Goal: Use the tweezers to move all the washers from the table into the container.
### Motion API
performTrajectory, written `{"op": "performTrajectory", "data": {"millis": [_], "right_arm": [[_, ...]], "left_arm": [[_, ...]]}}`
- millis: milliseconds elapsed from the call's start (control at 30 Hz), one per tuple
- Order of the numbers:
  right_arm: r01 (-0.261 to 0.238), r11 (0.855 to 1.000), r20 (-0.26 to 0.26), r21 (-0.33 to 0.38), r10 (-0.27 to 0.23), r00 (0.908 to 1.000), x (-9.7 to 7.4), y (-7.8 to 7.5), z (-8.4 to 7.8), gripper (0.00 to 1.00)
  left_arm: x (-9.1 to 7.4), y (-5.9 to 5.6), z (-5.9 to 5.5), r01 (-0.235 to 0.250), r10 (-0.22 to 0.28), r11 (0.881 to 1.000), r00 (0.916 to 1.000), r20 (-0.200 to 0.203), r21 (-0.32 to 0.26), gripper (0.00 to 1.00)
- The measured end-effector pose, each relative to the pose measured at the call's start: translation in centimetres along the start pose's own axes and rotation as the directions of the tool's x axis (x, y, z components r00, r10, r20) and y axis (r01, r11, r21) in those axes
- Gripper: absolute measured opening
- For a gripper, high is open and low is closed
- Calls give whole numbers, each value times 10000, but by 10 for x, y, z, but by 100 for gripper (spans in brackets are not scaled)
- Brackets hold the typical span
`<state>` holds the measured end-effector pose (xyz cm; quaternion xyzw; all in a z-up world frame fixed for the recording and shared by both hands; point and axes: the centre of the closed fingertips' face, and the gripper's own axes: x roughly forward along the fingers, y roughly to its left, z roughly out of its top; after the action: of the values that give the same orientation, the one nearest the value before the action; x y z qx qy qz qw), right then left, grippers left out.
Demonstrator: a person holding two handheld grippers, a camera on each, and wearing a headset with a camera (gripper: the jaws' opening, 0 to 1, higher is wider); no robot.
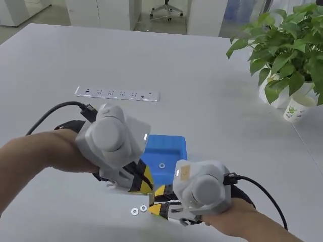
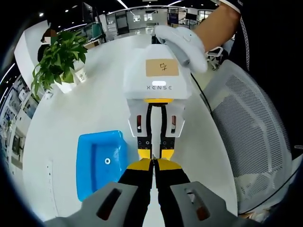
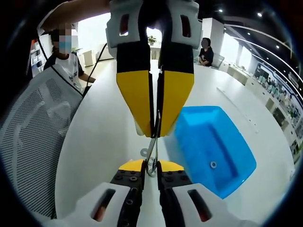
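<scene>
A blue container holds one washer. Two more washers lie on the white table just in front of it. Both grippers meet tip to tip beside the container, with thin metal tweezers running between them. My left gripper comes in from above with its yellow jaws shut on the tweezers' upper part. My right gripper is shut on their lower end. A washer lies on the table right beside the tweezers. In the left gripper view, my left gripper faces the right gripper.
A white power strip lies further back on the table. A potted plant stands at the far right. A mesh chair and seated people are beyond the table's near edge.
</scene>
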<state>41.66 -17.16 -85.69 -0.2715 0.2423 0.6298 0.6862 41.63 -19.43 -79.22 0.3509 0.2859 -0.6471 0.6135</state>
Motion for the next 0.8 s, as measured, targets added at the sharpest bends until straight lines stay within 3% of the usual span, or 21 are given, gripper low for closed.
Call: {"op": "performTrajectory", "data": {"millis": [800], "right_arm": [[-148,9999,-74,83,149,9999,-7,3,6,11]], "left_arm": [[-7,-4,4,94,-93,9999,9999,87,-55,5]]}}
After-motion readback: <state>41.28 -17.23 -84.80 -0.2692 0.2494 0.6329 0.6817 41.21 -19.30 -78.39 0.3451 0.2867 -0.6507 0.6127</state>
